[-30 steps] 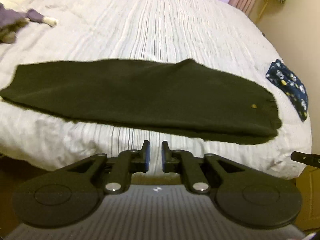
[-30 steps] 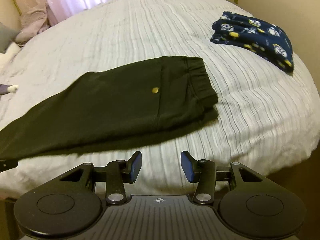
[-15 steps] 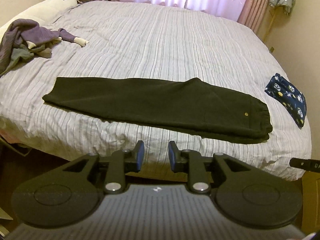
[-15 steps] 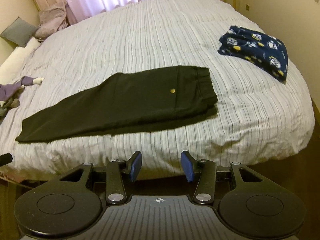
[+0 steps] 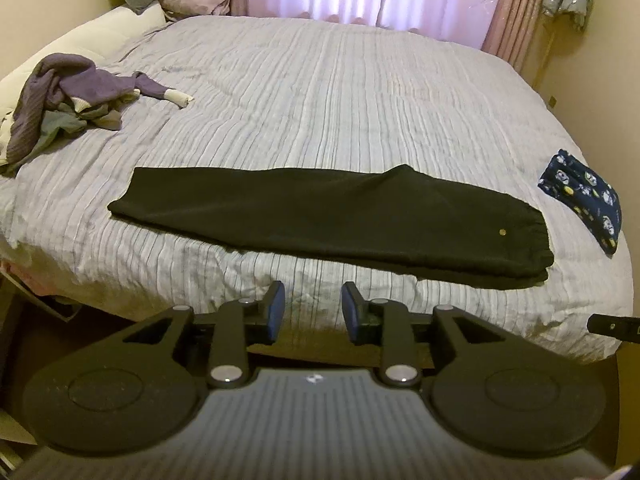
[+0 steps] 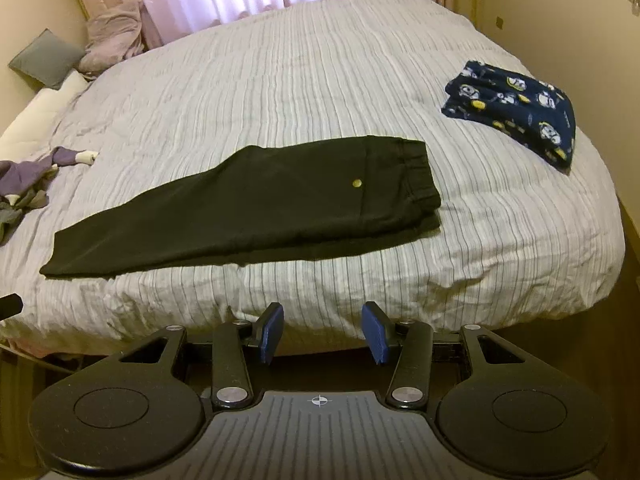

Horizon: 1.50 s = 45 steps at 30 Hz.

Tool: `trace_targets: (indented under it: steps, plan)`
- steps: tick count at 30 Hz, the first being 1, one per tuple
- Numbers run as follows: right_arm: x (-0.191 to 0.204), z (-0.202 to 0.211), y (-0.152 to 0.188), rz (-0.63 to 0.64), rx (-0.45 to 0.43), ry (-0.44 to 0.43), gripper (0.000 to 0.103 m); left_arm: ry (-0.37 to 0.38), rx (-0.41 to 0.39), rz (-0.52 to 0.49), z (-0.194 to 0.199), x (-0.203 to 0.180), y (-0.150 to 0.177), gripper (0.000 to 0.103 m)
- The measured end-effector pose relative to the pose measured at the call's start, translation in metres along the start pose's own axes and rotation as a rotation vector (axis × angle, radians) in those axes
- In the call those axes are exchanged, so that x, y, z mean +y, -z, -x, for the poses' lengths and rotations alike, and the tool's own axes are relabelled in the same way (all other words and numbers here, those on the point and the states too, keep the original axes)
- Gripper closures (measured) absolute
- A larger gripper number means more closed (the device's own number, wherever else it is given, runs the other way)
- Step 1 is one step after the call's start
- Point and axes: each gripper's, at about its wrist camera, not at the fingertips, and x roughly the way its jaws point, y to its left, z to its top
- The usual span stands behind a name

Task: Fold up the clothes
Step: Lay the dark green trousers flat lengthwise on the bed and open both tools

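Both claws retreated; flat black trousers (image 5: 332,216) untouched.

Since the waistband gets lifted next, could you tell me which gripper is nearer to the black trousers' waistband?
Right. The right gripper hangs off the bed edge slightly left of the waistband; the left gripper sits further left, opposite mid-leg.

Both wrist views look from beyond the bed's (image 5: 320,92) near edge, angled down across it; both share the trousers (image 5: 340,216) mid-frame.
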Motion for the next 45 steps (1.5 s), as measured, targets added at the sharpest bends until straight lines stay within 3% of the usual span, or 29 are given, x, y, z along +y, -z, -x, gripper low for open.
trace_targets:
  steps: [26, 35, 45]
  plan:
    - [-0.007, -0.002, 0.013, 0.010, 0.039, -0.028, 0.056, -0.059, 0.031, -0.039, 0.009, -0.021, 0.013, 0.072]
    - [-0.011, -0.015, 0.007, 0.007, 0.068, -0.029, 0.056, -0.078, 0.062, -0.026, -0.006, -0.021, 0.010, 0.071]
    - [-0.012, -0.032, -0.008, -0.008, 0.086, 0.010, 0.056, -0.050, 0.088, -0.025, -0.040, -0.020, -0.011, 0.071]
